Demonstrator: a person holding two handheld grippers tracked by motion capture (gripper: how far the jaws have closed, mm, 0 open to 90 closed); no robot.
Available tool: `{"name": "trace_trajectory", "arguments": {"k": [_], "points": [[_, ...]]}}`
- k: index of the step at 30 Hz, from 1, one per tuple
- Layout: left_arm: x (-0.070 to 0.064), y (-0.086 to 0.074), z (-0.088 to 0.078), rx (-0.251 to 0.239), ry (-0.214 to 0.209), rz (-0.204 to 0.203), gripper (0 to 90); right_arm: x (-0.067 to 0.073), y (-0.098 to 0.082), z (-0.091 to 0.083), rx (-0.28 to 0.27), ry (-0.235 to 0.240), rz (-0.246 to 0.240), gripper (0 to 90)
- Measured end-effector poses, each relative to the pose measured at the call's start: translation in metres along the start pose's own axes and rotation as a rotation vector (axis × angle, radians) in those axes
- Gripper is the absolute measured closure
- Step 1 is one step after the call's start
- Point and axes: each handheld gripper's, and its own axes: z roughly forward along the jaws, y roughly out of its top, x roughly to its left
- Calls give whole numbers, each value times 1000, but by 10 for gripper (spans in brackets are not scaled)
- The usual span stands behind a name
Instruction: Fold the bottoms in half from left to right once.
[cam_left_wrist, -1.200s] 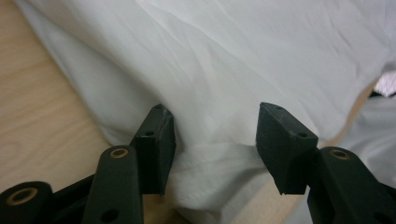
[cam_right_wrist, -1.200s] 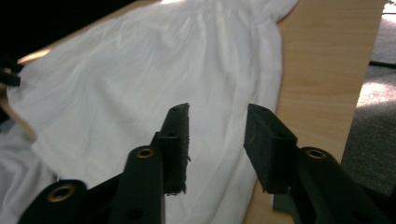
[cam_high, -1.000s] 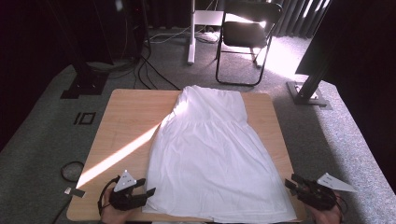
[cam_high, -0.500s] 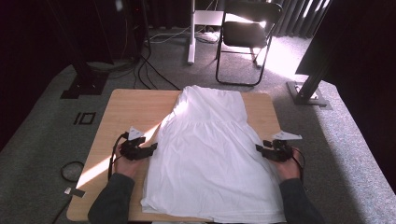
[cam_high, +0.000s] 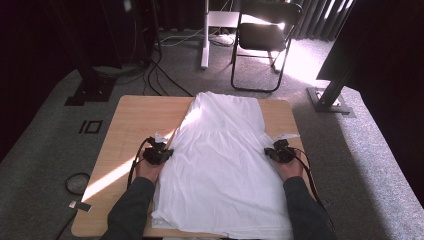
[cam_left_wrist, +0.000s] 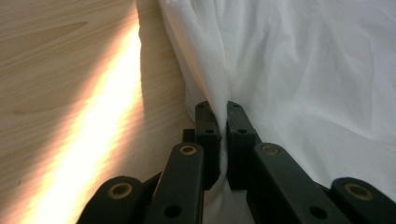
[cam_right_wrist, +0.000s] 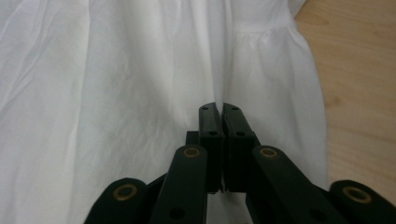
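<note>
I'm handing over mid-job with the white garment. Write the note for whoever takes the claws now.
Left claw: just closed, shut on the left side edge of the white cotton dress.
Right claw: just closed, shut on a pinch of its right side.
Dress lies flat on the light wooden table, narrow end away from the person.
Done: both sides gripped about mid-length.
Left: probably lift and fold; no fold made yet.

A plain white dress (cam_high: 222, 155) lies across a light wooden table (cam_high: 130, 120), a pale orange band of sunlight crossing the wood left of the dress. Black grippers (cam_high: 159, 153) flank the dress; beyond the table, grey speckled carpet (cam_high: 45, 150) and a black chair (cam_high: 265, 35).
</note>
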Motion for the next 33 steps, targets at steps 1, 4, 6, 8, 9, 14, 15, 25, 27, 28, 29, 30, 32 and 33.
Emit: {"name": "trace_trajectory", "arguments": {"k": [1,4,6,8,9,14,15,25,27,28,29,30,32,33], "points": [[-1,-3,-3,2,-2,6,875,1,-4,-3,-4,-3,8,883],[-6,-19,-18,-9,-2,21,876,7,-14,-11,-12,3,16,884],[-10,-32,-29,-18,3,28,875,13,-23,-18,-8,1,2,883],[-14,-45,-41,-34,3,23,874,21,-33,-26,-11,9,1,883],[-16,-52,-46,-35,0,22,873,25,-38,-30,-12,14,3,883],[-23,-78,-74,-38,-5,23,871,42,-62,-50,-12,40,-13,882],[-23,-78,-74,-38,-5,23,871,42,-62,-50,-12,40,-13,882],[-18,-91,-97,-114,-68,-31,581,55,-66,-73,-30,79,-10,665],[-12,-83,-98,-148,-64,-45,515,55,-50,-72,-63,81,-4,609],[-8,-78,-98,-161,-56,-54,496,55,-41,-70,-73,81,-10,587],[-4,-72,-95,-169,-47,-57,496,56,-32,-65,-81,82,-19,574],[-1,-66,-91,-176,-47,-67,490,56,-22,-59,-83,87,-26,562],[7,-56,-81,-176,-55,-84,480,58,-3,-43,-65,124,-17,548],[10,-51,-75,-172,-59,-88,480,60,3,-37,-64,128,-20,547]]}}
